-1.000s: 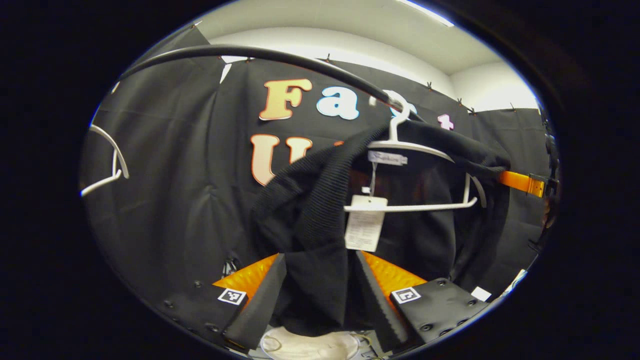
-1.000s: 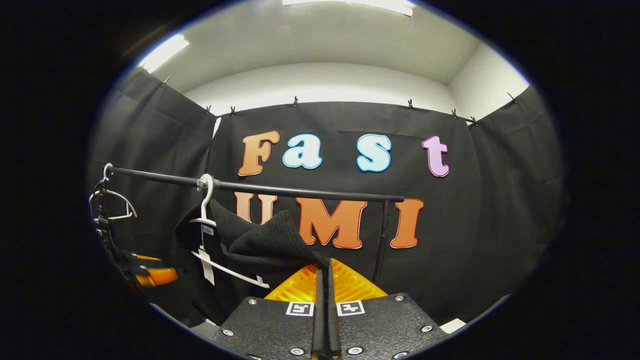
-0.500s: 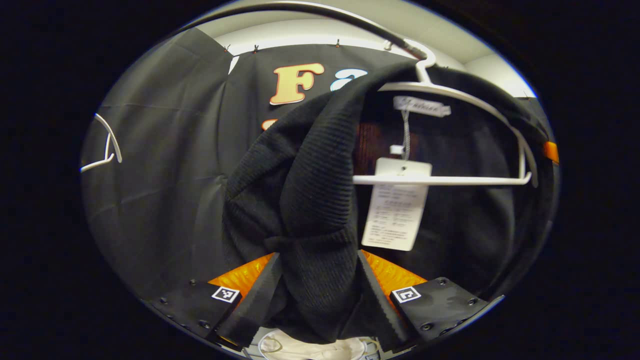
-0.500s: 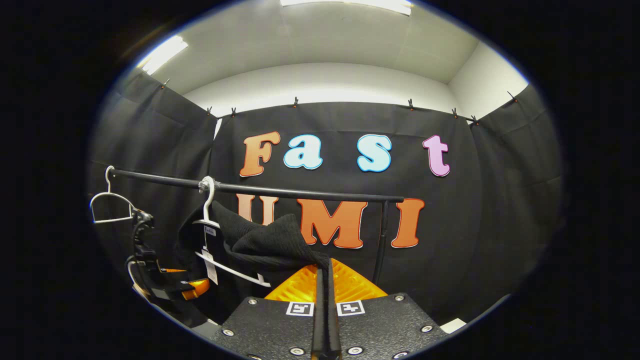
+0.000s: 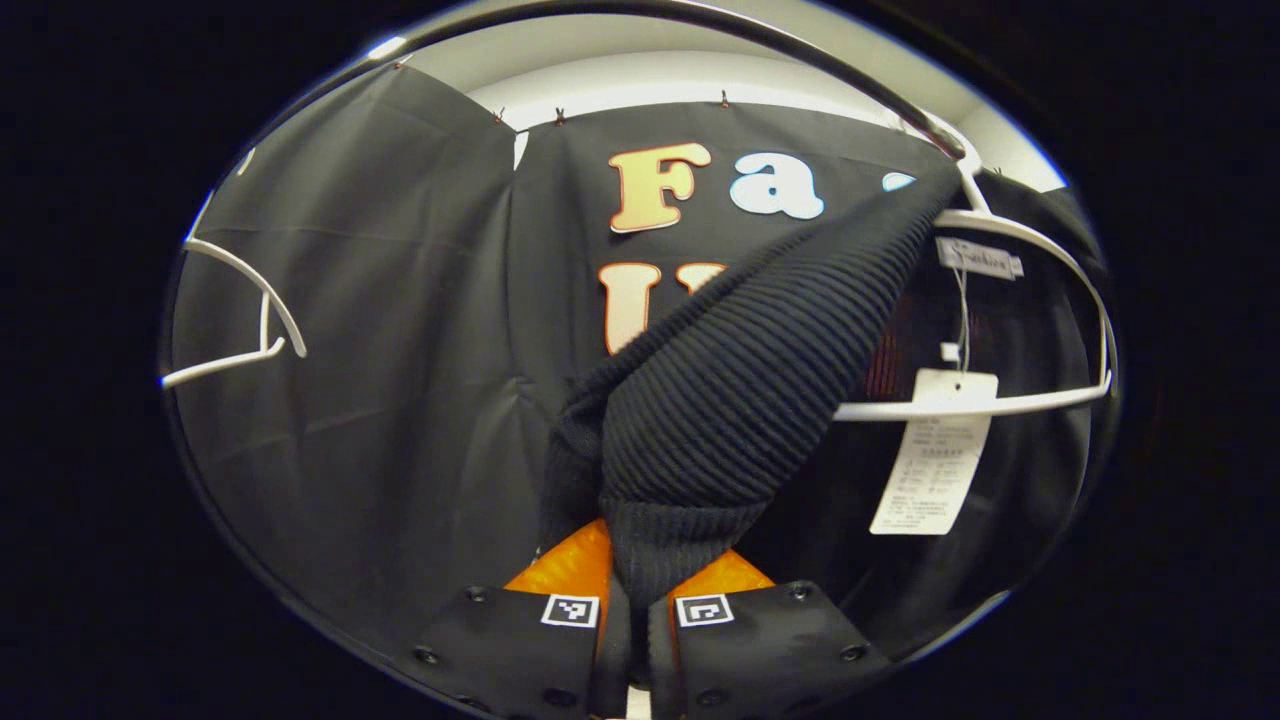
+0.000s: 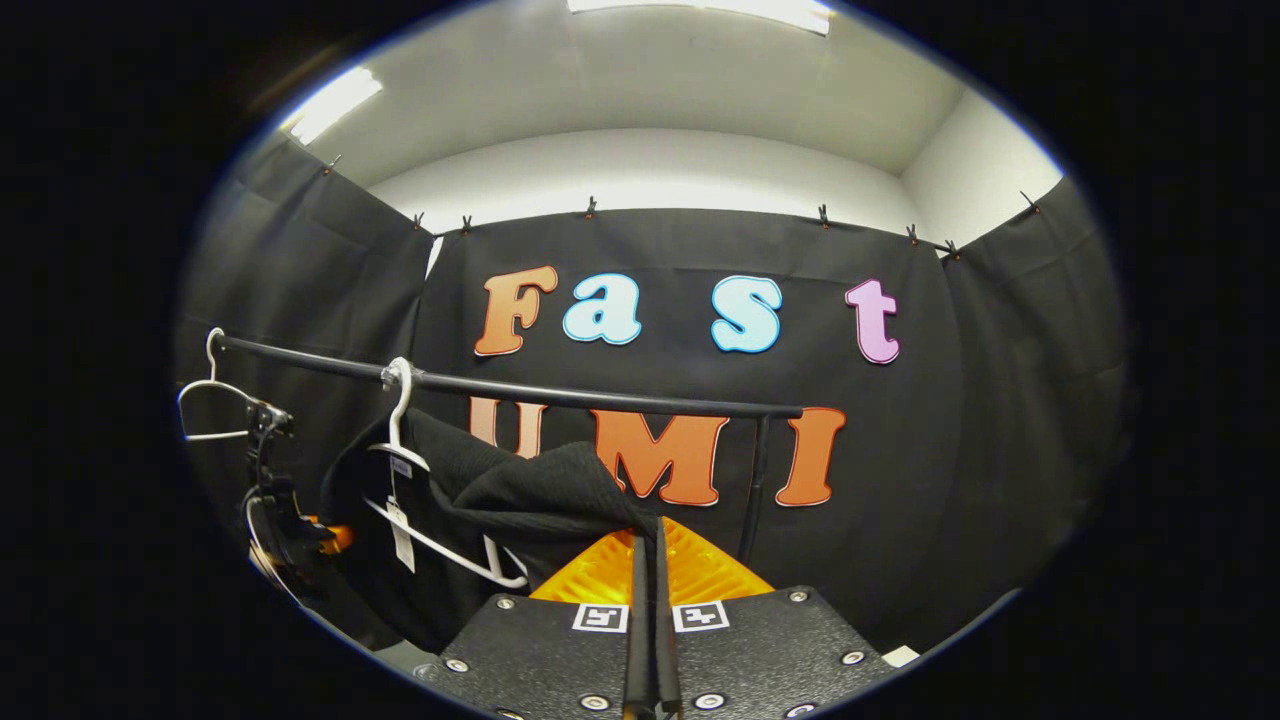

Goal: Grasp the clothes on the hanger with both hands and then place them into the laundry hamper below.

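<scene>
Left gripper view: the left gripper [image 5: 630, 610], wide apart half a second ago, has now closed its fingers on a fold of the black ribbed knit garment [image 5: 740, 400], which stretches up to the white plastic hanger [image 5: 1010, 400]; that side's grasp looks secured.

Right gripper view: the right gripper [image 6: 648, 600], unchanged, points level below the black rail [image 6: 600, 392], fingers pinched together on the garment's other edge. Both holds set, lifting off the hanger likely follows.
</scene>
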The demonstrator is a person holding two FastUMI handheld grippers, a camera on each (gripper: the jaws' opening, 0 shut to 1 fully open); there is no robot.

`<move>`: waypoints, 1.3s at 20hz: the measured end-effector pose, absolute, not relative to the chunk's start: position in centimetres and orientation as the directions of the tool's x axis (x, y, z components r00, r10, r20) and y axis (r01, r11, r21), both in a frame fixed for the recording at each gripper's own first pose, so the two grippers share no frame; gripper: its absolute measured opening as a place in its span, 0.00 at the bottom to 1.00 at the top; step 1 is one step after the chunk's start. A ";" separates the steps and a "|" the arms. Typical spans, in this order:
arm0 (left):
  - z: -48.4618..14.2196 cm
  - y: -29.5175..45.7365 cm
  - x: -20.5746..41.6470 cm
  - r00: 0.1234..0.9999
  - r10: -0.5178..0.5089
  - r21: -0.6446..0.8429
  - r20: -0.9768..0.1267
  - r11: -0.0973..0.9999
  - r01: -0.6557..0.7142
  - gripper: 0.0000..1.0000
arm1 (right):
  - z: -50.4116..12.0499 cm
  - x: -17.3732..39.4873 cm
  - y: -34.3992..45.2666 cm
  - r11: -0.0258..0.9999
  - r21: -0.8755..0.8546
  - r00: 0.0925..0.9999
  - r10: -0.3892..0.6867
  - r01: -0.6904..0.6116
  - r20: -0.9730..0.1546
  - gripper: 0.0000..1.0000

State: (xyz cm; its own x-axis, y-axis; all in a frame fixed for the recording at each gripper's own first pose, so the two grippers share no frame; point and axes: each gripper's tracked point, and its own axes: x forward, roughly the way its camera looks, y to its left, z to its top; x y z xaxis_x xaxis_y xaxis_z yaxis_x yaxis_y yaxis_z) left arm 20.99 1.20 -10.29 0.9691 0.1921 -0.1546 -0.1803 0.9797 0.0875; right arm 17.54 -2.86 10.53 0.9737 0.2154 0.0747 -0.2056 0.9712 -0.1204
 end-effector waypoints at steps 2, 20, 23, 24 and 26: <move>-8.5 2.9 21.1 0.968 0.218 0.095 -0.126 0.974 -0.207 0.14 | 10.8 18.5 -2.8 0.967 -0.121 0.970 0.233 -0.223 0.075 0.01; -6.7 9.3 23.4 0.951 0.303 0.188 -0.070 0.940 -0.286 0.14 | -0.4 28.6 -0.6 0.836 0.295 0.864 0.500 -0.463 -0.063 0.00; -7.1 9.5 23.5 0.947 0.310 0.197 -0.083 0.937 -0.290 0.14 | -2.5 29.1 -0.6 0.823 0.324 0.856 0.513 -0.467 -0.066 0.00; -7.8 9.8 23.4 0.946 0.310 0.198 -0.093 0.937 -0.287 0.14 | -3.3 29.1 -0.4 0.824 0.307 0.852 0.518 -0.476 -0.070 0.00; -9.0 10.2 23.3 0.940 0.320 0.183 -0.116 0.937 -0.297 0.14 | -4.4 29.1 0.4 0.814 0.319 0.841 0.534 -0.486 -0.081 0.00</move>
